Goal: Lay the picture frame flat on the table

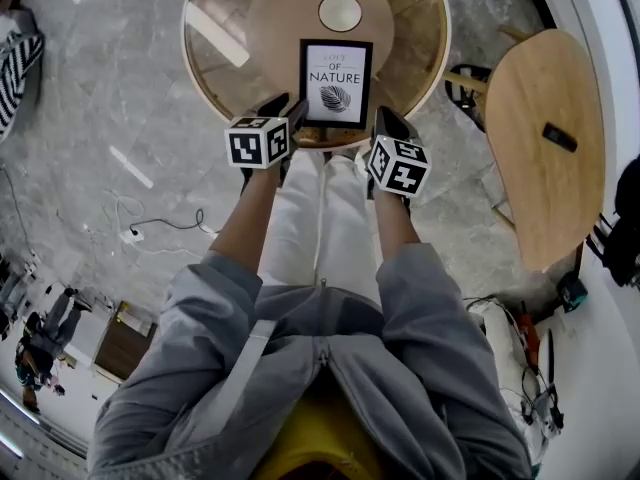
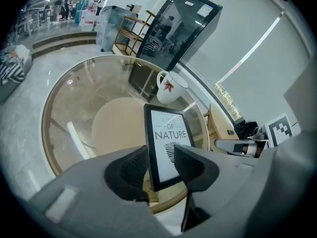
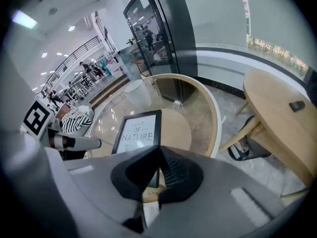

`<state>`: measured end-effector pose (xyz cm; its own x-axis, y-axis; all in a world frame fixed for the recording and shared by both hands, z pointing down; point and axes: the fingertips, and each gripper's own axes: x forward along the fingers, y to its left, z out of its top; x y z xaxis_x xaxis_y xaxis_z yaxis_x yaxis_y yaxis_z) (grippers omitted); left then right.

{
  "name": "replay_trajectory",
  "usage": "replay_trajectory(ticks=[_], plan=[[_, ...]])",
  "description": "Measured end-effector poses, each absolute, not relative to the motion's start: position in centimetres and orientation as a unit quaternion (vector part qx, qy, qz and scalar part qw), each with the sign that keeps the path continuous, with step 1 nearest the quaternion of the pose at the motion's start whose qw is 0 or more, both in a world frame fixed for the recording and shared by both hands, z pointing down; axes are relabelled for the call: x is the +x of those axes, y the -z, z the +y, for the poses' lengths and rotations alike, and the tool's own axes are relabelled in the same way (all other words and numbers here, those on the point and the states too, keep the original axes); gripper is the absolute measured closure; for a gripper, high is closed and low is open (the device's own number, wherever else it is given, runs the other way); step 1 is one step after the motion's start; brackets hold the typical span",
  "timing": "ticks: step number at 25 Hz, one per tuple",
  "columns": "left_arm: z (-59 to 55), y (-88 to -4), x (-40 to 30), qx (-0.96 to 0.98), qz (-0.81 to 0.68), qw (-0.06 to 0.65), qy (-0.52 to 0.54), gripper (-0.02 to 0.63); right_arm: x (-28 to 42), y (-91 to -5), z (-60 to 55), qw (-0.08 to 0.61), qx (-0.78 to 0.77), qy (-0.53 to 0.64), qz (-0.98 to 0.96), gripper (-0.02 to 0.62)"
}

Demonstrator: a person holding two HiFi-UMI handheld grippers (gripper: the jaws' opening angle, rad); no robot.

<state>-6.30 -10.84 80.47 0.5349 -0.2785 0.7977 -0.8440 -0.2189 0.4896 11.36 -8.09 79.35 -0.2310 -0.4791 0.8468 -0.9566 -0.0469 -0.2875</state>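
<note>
The black picture frame (image 1: 336,83) with a white "NATURE" print stands upright near the front edge of the round glass table (image 1: 192,48). In the head view my left gripper (image 1: 288,118) is at its lower left corner and my right gripper (image 1: 386,128) at its lower right. In the left gripper view the frame (image 2: 166,133) has its left edge between the wide-apart jaws of my left gripper (image 2: 161,166), which is open. In the right gripper view the frame (image 3: 137,133) runs with its thin right edge into the almost closed jaws of my right gripper (image 3: 159,171), which is shut on it.
A white mug (image 1: 340,12) stands on the wooden disc in the middle of the table, behind the frame. A wooden side table (image 1: 545,178) with a small black object (image 1: 559,136) is to the right. A dark cabinet (image 3: 158,33) stands beyond the table. My legs are below the table edge.
</note>
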Motion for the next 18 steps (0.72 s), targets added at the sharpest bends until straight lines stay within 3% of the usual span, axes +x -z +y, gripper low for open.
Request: replay_trajectory(ticks=[4, 18], plan=[[-10.1, -74.8, -7.0, 0.735, -0.402, 0.455, -0.303, 0.601, 11.2, -73.8, -7.3, 0.254, 0.557, -0.45, -0.65, 0.594], [-13.3, -49.7, -5.1, 0.825, -0.447, 0.274, -0.211, 0.603, 11.8, -51.2, -9.7, 0.204, 0.555, -0.31, -0.745, 0.595]])
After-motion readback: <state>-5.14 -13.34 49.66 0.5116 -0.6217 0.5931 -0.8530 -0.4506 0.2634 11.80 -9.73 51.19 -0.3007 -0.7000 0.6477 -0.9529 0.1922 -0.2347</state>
